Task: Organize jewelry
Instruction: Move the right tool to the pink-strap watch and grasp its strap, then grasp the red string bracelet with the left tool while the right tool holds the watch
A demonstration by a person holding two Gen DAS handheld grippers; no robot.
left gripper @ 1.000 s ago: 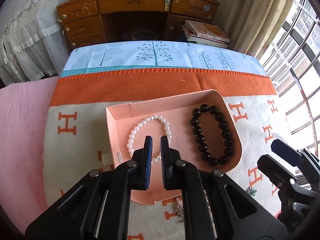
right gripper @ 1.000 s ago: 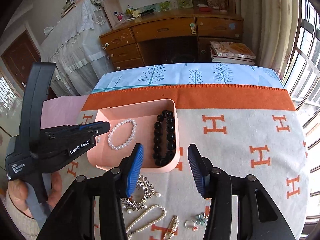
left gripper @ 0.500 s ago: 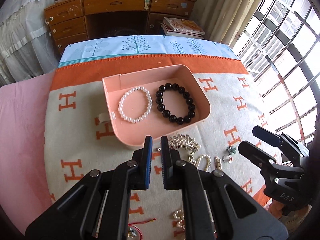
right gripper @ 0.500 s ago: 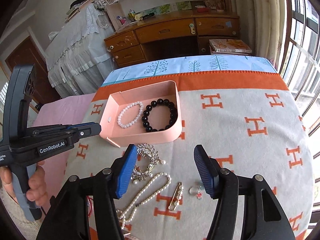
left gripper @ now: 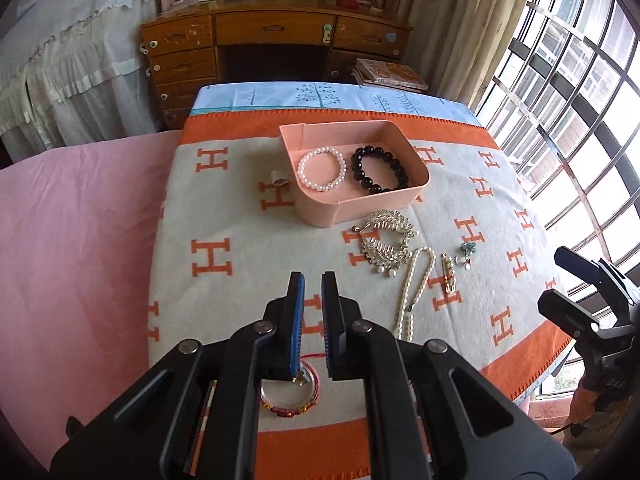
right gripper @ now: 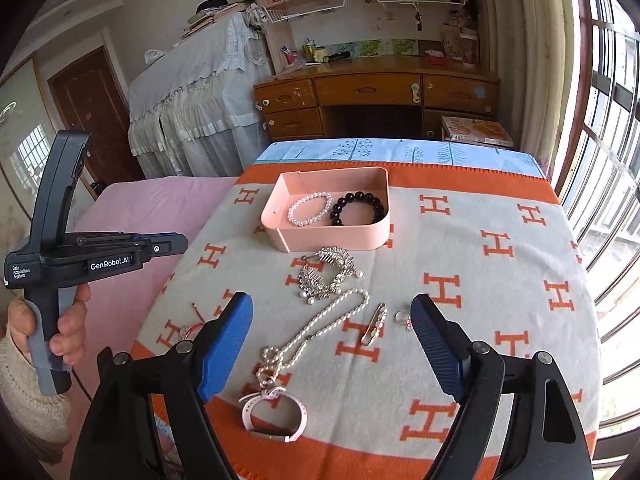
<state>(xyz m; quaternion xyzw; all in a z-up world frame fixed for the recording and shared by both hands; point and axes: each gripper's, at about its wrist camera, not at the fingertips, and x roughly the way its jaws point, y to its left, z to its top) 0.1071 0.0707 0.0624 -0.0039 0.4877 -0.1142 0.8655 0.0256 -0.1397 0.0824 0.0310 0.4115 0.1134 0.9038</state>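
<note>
A pink tray (left gripper: 320, 208) (right gripper: 332, 238) on the blanket holds a white pearl bracelet (left gripper: 322, 170) (right gripper: 310, 208) and a black bead bracelet (left gripper: 380, 170) (right gripper: 358, 208). Loose on the blanket lie a silver crystal comb (left gripper: 386, 242) (right gripper: 326, 272), a pearl necklace (left gripper: 414, 288) (right gripper: 316, 328), a gold pin (left gripper: 449, 274) (right gripper: 374, 326), a small ring (right gripper: 402, 316), a pink watch band (right gripper: 274, 416) and a red bangle (left gripper: 290, 398). My left gripper (left gripper: 312, 282) is nearly shut and empty, above the bangle. My right gripper (right gripper: 334, 308) is wide open and empty over the necklace.
The H-patterned blanket (left gripper: 224, 256) covers a table beside a pink sheet (left gripper: 80, 232). A small white clip (left gripper: 280, 178) lies left of the tray. A wooden desk (right gripper: 376, 96) stands behind, with books (right gripper: 476, 130) and windows (left gripper: 580, 80) on the right.
Both grippers have pulled back and up from the tray toward the near edge. More loose jewelry shows now. The right jaws have opened wider.
</note>
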